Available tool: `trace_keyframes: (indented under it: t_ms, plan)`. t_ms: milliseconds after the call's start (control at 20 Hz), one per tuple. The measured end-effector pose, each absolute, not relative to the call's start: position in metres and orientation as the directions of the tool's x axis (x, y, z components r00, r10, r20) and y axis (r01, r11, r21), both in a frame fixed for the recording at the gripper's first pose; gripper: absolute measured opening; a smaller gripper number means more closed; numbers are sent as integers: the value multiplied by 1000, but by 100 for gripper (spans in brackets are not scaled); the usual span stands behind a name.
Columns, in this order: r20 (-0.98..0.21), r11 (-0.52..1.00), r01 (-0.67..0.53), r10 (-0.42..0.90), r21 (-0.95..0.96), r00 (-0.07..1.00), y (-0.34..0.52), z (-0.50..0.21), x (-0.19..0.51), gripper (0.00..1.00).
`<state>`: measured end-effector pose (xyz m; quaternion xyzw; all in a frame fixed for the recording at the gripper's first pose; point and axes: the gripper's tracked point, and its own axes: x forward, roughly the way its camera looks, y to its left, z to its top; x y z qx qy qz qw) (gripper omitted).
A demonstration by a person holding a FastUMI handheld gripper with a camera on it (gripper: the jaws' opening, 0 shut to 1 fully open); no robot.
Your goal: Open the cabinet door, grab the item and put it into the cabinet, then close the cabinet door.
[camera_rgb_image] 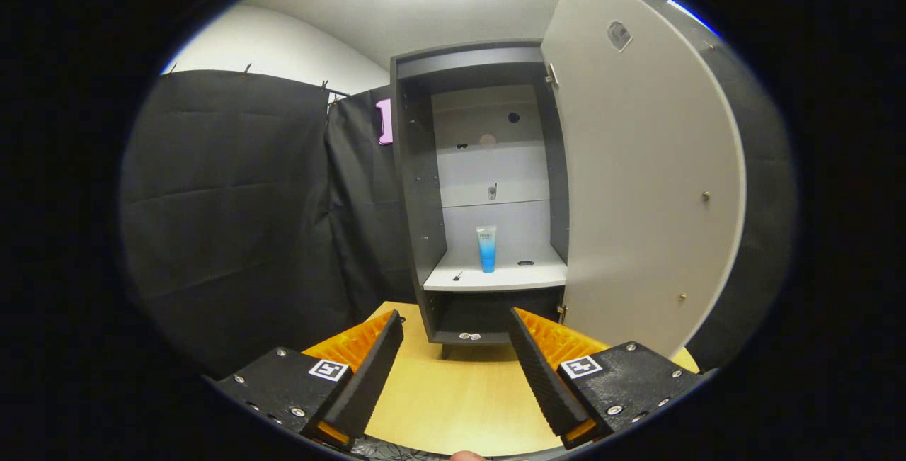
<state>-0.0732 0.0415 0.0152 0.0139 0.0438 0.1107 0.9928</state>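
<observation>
Black cloth lines the booth around a pale wooden tabletop, where the gripper hovers with its jaws wide apart and nothing between them. Beyond the fingers, at the tabletop's far edge, stands the dark cabinet, its pale door swung open to the right. A blue tube stands upright mid-shelf, on the cabinet's white shelf.

Blue-and-white tube, dark grey cabinet, pale door
</observation>
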Motion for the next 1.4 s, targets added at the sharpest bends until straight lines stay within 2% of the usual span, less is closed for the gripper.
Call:
trace_keyframes:
  t_ms: [500, 750, 950, 1100, 1250, 1400]
  plan:
    - [-20, 996, 10, -12, -89, 1000, -147, 45, -132, 93]
    - [-65, 997, 83, -83, 2, 994, -217, 29, -110, 93]
    - [-132, 992, 81, -69, 92, 989, -250, 15, -73, 93]
    - [-174, 989, 31, -5, 144, 985, -244, 8, -51, 93]
    - [-167, 990, -46, 68, 135, 984, -223, 12, -46, 93]
    - [-150, 994, -47, 60, 94, 987, -219, 14, -49, 93]
